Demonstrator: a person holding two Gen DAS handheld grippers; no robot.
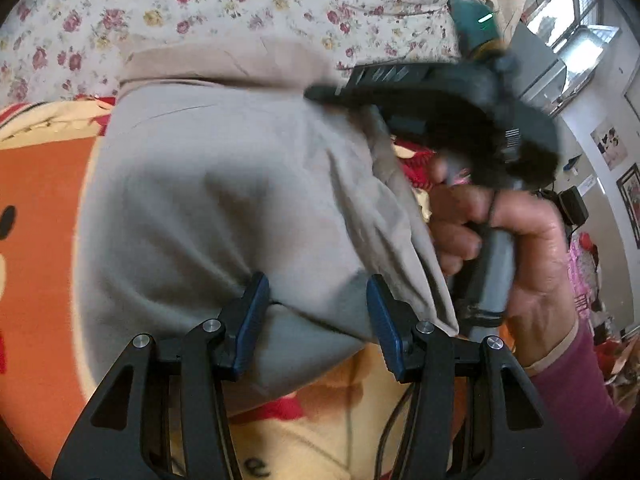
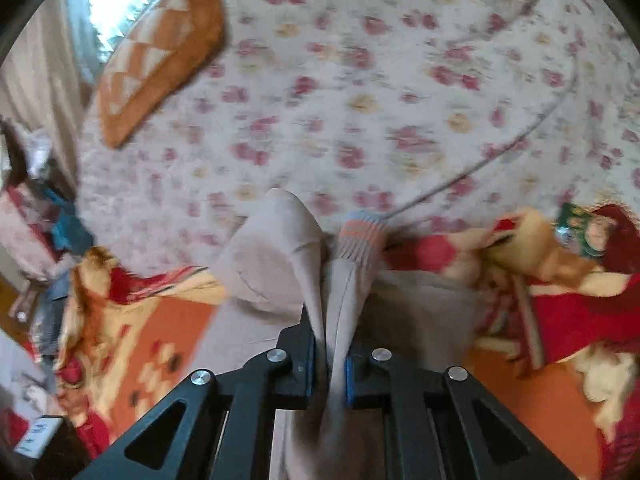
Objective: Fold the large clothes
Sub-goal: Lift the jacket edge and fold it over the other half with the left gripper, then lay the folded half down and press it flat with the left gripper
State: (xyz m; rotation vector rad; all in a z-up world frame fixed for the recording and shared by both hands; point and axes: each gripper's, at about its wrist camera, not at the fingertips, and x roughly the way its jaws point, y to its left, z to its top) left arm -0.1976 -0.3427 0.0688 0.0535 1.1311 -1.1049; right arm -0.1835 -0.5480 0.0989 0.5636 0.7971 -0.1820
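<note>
Right wrist view: the right hand-held gripper (image 2: 329, 364) pinches soft beige garment (image 2: 276, 248) folds with a ribbed striped cuff (image 2: 360, 236) over a floral bed (image 2: 360, 80); the left hand-held gripper (image 1: 316, 320) straddles its rumpled edge, jaws parted.

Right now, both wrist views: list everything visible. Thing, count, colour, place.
beige garment: 1, grey-beige, on the blankets; striped cuff orange and blue
floral sheet: 1, white with pink flowers, behind the garment
cartoon blanket: 1, orange, cream and red, under the garment
pillow: 1, orange and white, top left on the sheet
cable: 1, grey, across the sheet
window: 1, bright, far right
left gripper: black, blue pads, open around a fold
right gripper: black, shut on the garment
hand: 1, holding the right gripper's handle, magenta sleeve
</note>
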